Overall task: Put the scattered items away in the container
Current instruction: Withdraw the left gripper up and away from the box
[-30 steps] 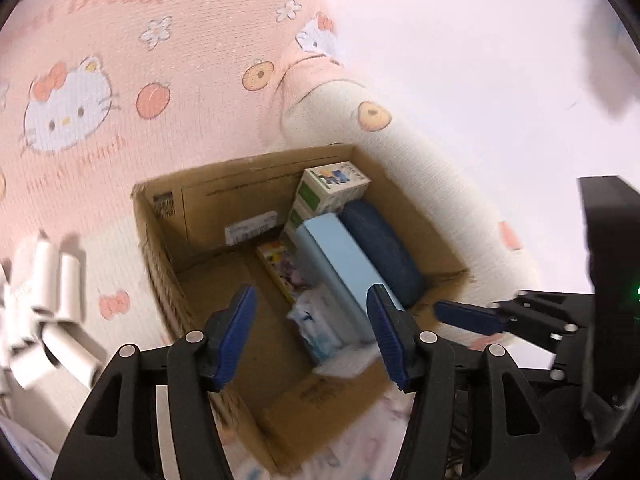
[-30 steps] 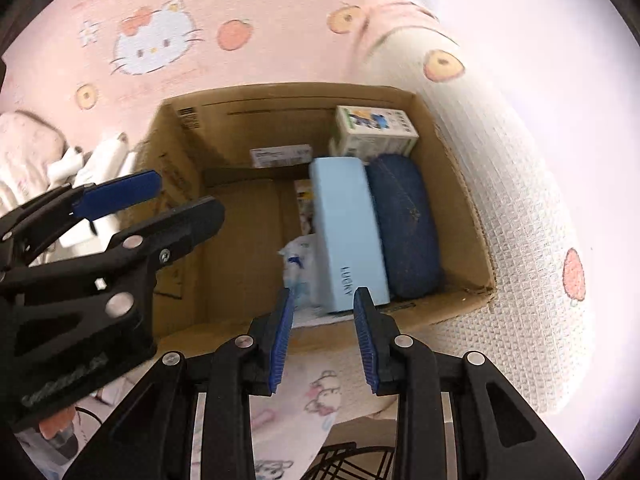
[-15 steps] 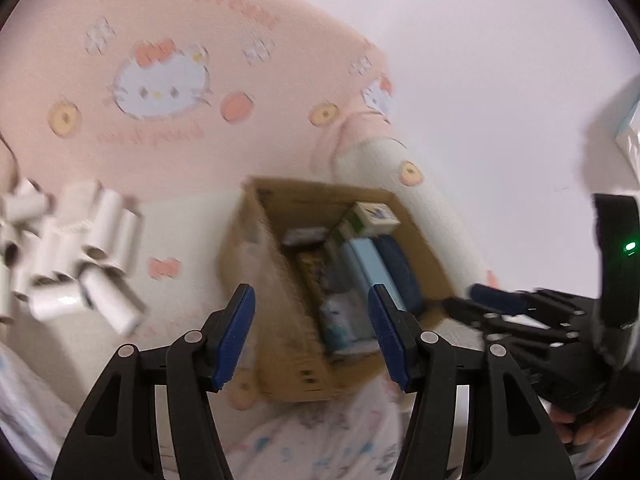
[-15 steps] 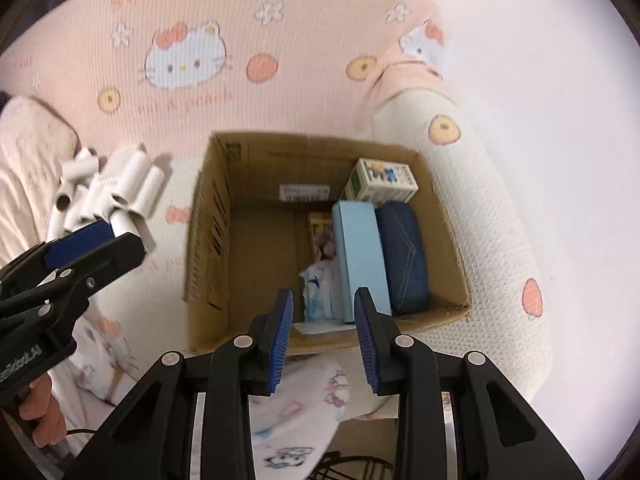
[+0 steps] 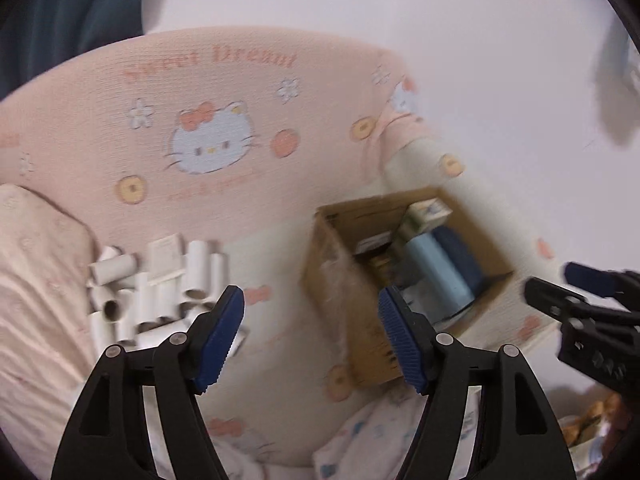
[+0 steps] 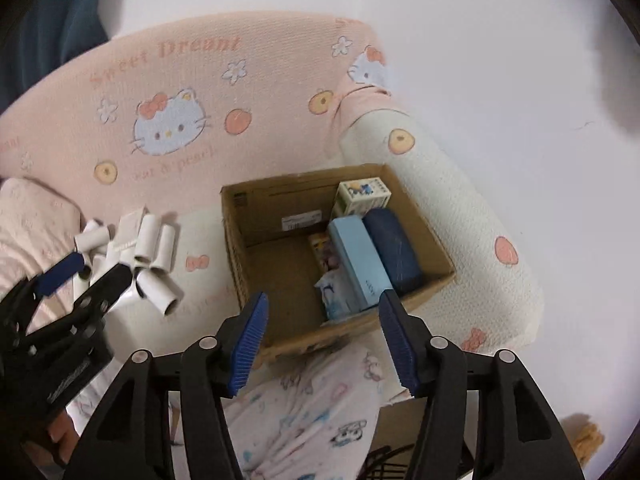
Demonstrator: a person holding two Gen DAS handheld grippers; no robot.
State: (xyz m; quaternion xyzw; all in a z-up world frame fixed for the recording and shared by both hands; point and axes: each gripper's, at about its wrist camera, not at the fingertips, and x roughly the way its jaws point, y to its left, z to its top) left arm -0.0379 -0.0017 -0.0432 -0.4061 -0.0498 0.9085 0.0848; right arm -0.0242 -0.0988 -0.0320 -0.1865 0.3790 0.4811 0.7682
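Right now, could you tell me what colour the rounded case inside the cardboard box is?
Dark navy blue; the rounded case shows best in the right wrist view.

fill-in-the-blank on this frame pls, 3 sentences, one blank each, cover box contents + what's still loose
1. The light blue case lies inside the cardboard box, right beside a ____ blue case.
2. The white tubes lie in a pile outside the box, on the box's ____ side in the right wrist view.
3. Both the left claw and the right claw are opening, and each one holds ____.

Missing words: dark; left; nothing
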